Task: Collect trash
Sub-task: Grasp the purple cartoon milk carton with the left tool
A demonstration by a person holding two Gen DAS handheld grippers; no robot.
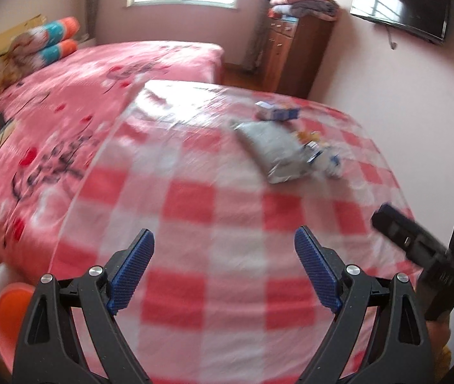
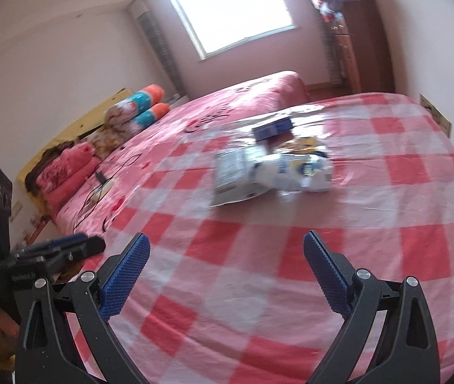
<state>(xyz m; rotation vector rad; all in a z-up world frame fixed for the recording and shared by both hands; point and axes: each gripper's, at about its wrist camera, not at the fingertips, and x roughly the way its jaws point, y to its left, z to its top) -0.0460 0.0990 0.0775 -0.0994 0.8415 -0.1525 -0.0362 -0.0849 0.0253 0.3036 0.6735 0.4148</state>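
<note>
A small heap of trash lies on the red-and-white checked table cover (image 1: 214, 208). In it are a grey foil bag (image 1: 273, 150), a blue-and-white carton (image 1: 278, 112) and crumpled white-and-blue wrappers (image 1: 326, 158). The right wrist view shows the foil bag (image 2: 233, 176), a dark blue box (image 2: 273, 128) and a white-and-yellow wrapper (image 2: 306, 168). My left gripper (image 1: 223, 243) hangs open over the near part of the table, well short of the heap. My right gripper (image 2: 227, 249) is open too, with nothing between its fingers. Both views are blurred.
A bed with a pink cover (image 1: 67, 105) stands left of the table, with rolled quilts (image 1: 57, 38) at its head. A brown cabinet (image 1: 294, 54) stands in the far corner under a wall television (image 1: 402, 3). An orange-and-white object (image 1: 6, 300) sits low left.
</note>
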